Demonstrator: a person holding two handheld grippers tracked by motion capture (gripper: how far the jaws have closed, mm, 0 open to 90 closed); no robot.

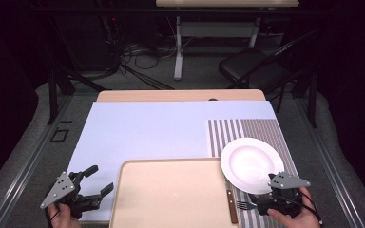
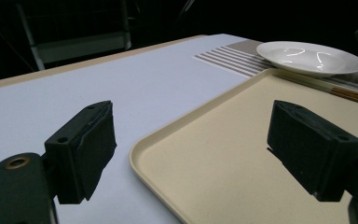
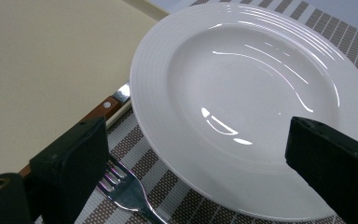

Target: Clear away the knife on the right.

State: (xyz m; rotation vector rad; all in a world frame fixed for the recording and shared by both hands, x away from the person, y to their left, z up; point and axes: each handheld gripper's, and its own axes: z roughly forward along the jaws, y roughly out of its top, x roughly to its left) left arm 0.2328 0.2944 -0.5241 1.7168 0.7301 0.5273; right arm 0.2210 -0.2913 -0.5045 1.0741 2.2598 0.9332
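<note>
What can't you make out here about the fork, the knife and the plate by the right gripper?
- Fork: handle cut off by the bottom edge in the right gripper view; in the high view the right gripper covers it.
- Knife: its blade runs under the plate rim in the right gripper view, so its length is hidden.
- Plate: near rim hidden behind the right gripper in the high view.

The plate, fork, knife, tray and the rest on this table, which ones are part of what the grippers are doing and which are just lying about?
In the job:
- white plate on the striped placemat
- fork beside it
- right gripper, open beside the plate

Lying about:
- wooden-handled knife
- beige tray
- left gripper, open, idle
- black chair behind the table
</note>
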